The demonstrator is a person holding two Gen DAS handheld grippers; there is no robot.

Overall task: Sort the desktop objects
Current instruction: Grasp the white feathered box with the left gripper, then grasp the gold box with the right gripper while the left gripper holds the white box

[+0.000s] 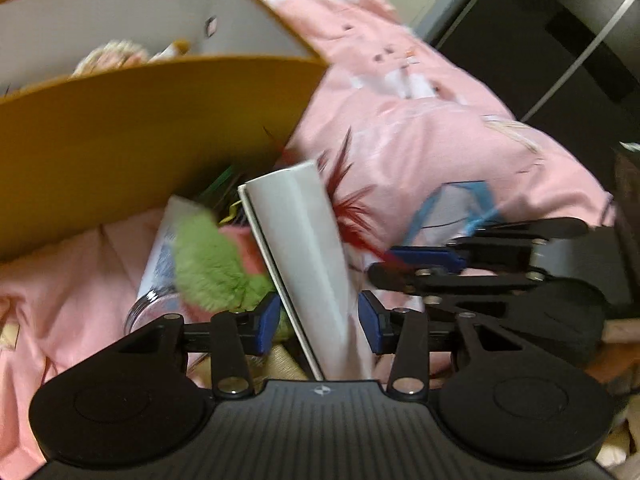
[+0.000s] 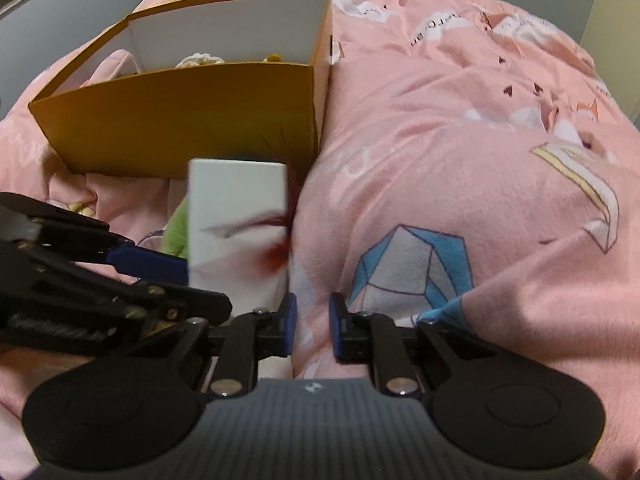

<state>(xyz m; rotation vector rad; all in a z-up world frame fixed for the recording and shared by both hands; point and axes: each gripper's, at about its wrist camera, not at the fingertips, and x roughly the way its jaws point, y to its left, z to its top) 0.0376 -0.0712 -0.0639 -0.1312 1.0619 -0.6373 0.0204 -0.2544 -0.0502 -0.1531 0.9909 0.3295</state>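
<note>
Left hand-held gripper [image 1: 319, 322]: jaws spread, set to either side of a white box [image 1: 298, 240] that stands tilted between the blue pads; contact with the pads cannot be told through the blur. Right hand-held gripper [image 2: 312, 326]: jaws spread with nothing between them, just right of the same white box, over the pink bedcover [image 2: 460, 152]. Red feathers [image 1: 348, 208]: against the right face of the white box, blurred. Green plush toy [image 1: 214, 260]: left of the white box, lying on a pale printed item whose kind cannot be told. Clear jar [image 1: 154, 310]: below the plush, partly hidden. Orange cardboard box [image 2: 180, 108]: open-topped, white inside, on the bed behind the pile, holding a pale crocheted item [image 2: 198, 60] and something yellow.
</note>
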